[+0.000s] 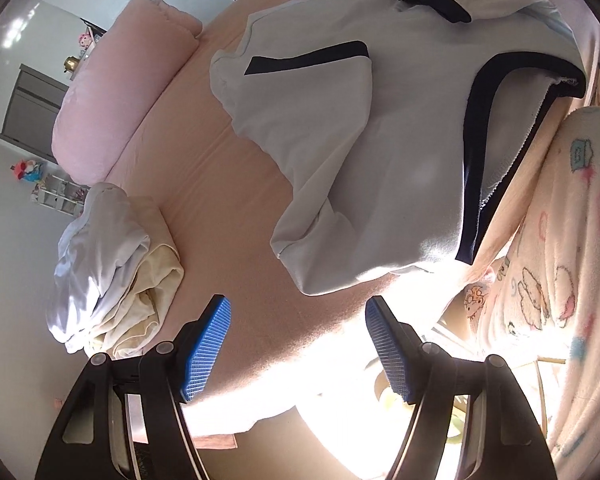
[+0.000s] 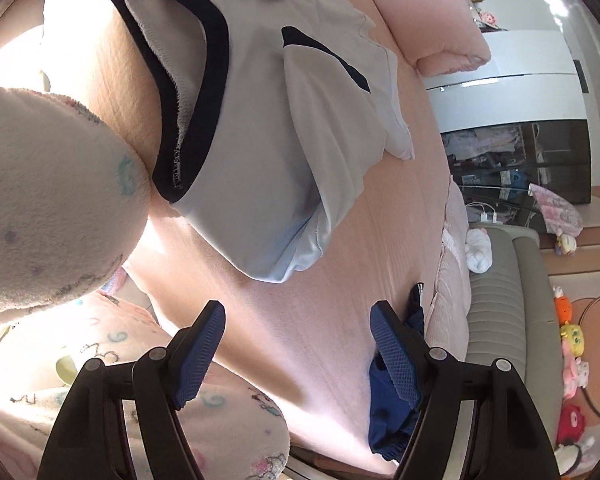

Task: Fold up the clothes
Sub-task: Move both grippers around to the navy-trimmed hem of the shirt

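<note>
1. Sweatshirt [image 1: 380, 152] is lying part-folded mid-bed, one sleeve [image 1: 300, 92] crossing its chest, ready for further folds.
2. Left gripper [image 1: 298, 344] and right gripper [image 2: 298, 350] are hovering short of its near edge, jaws apart, holding nothing.
3. Pink bed [image 1: 236, 216] is serving as the folding surface; white pile [image 1: 112, 264] is sitting aside, probably waiting.

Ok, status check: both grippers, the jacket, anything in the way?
Left gripper open, empty; right gripper open, empty. White jacket with navy trim lies part-folded on the pink bed, untouched. Crumpled white clothes left, navy garment right, both clear of it.
</note>
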A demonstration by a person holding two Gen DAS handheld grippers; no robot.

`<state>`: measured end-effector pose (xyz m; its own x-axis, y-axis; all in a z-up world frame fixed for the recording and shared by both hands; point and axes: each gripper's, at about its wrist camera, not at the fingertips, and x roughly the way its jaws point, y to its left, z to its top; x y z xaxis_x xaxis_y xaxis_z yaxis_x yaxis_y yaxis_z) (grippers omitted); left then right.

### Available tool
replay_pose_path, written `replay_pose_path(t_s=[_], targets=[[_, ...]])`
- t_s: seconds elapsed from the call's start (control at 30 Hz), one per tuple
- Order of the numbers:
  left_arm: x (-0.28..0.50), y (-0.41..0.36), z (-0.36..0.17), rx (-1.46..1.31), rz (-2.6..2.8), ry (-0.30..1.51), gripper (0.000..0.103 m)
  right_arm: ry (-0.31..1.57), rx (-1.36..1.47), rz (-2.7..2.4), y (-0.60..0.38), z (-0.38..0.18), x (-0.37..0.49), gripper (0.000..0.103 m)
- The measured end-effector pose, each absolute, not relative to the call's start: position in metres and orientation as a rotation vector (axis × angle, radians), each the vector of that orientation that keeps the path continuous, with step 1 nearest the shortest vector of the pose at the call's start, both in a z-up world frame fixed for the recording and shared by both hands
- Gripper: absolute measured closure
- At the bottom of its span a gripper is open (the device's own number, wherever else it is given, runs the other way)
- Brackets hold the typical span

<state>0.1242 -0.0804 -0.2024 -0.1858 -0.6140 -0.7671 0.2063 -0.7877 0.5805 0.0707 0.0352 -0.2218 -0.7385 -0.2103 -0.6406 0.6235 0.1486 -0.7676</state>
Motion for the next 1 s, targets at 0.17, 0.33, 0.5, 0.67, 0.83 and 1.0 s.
replay_pose_path(t_s=[0.17, 0.33, 0.5, 0.67, 0.83, 1.0], targets=[[0.125, -0.057, -0.210, 1.397, -1.930, -0.864, 0.035, 1.912, 0.248, -1.575, 0.034, -0.243, 0.077, 0.028], [0.126, -0.027, -0.229, 1.315, -1.867, -1.243, 0.035, 1.937, 0.127, -1.547, 0.028, -0.244, 0.081, 0.028], [0.124, -0.025, -0.238, 1.384, -1.882, -1.250, 0.035, 1.978, 0.028, -1.470, 0.023, -0.257, 0.078, 0.028], [0.116, -0.034, -0.239, 1.365, -1.845, -1.231, 0.035, 1.995, -0.029, -1.447, 0.021, -0.263, 0.077, 0.026], [0.101, -0.035, -0.240, 1.367, -1.841, -1.217, 0.035, 1.973, 0.006, -1.474, 0.019, -0.258, 0.073, 0.023], [0.096, -0.029, -0.241, 1.359, -1.817, -1.233, 0.035, 1.964, 0.006, -1.470, 0.023, -0.257, 0.076, 0.022]])
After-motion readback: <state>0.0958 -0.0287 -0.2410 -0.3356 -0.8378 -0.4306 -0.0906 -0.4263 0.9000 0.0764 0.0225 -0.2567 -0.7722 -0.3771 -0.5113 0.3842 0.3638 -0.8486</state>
